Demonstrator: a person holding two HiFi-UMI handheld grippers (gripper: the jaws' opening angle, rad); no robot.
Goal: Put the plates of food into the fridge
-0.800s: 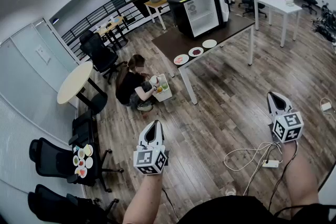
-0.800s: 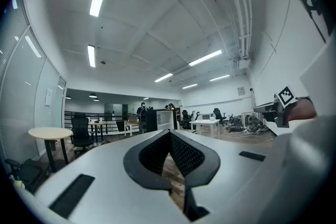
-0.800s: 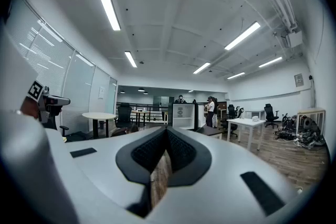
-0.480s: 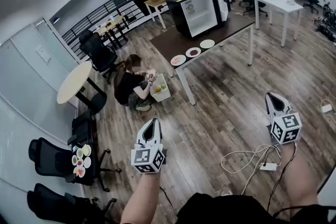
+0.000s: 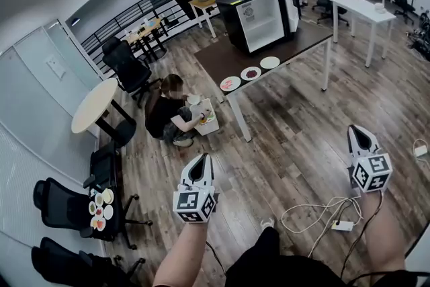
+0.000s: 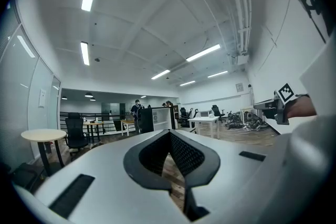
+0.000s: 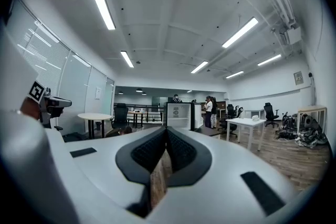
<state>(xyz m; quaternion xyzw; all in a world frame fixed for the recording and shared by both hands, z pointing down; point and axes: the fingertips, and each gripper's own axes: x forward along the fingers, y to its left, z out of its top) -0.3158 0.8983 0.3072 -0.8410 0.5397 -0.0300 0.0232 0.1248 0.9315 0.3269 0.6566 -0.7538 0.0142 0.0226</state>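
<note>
A: How do the jaws stand?

B: The left gripper point(image 5: 203, 160) has its jaws together at the tips, with nothing between them. The right gripper point(image 5: 354, 130) is the same: jaws closed, empty. Both hang over the wood floor, well apart from each other.

A: And the plates?

B: Three plates point(image 5: 250, 73) lie in a row near the front edge of the dark table point(image 5: 216, 61). The fridge point(image 5: 259, 10) stands behind them on the same table with its door open. All of that is well apart from both grippers.

A: Do the gripper views show as much?

B: No. They look level across the room, so each shows the fridge and the ceiling lights point(image 7: 102, 3), but I cannot make out the plates there. Only the head view shows them, and the person point(image 5: 166, 111) crouched by a box point(image 5: 205, 119) on the floor.
</note>
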